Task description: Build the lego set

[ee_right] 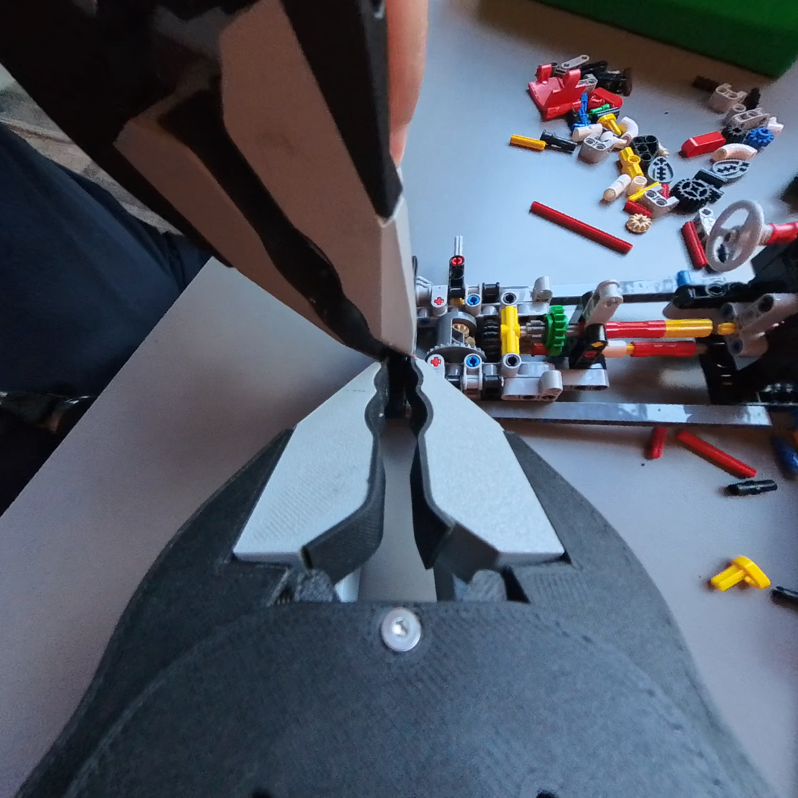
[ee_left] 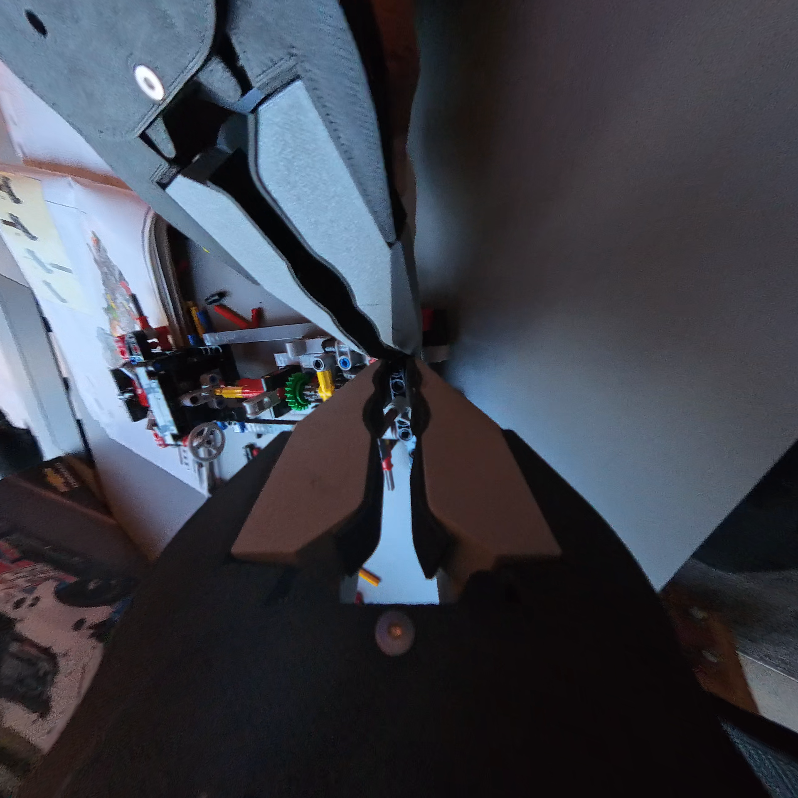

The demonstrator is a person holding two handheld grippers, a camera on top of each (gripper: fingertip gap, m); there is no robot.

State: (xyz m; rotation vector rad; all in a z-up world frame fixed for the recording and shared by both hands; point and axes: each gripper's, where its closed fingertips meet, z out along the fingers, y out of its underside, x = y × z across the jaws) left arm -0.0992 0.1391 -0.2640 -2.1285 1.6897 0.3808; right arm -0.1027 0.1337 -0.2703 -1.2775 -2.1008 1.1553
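My right gripper [ee_right: 397, 371] is shut on a small black piece [ee_right: 395, 393], which stands upright between its pads just above the grey table [ee_right: 216, 432]. My left gripper [ee_right: 386, 349] comes in from the upper left and its tips meet the top of that piece. In the left wrist view my left gripper [ee_left: 395, 371] pinches a black holed piece [ee_left: 397, 383], and the right gripper [ee_left: 399, 349] touches it from above. Both sit at the left end of a long brick-built model [ee_right: 531, 341] with a green gear [ee_right: 556, 330]. The model also shows in the left wrist view [ee_left: 207, 388].
A pile of loose parts [ee_right: 626, 129] lies at the back right, near a green box [ee_right: 691, 30]. Red axles [ee_right: 578, 226], a long grey beam [ee_right: 626, 414] and a yellow piece [ee_right: 740, 574] lie around the model. A person's dark-clothed leg [ee_right: 64, 259] is beyond the table's left edge.
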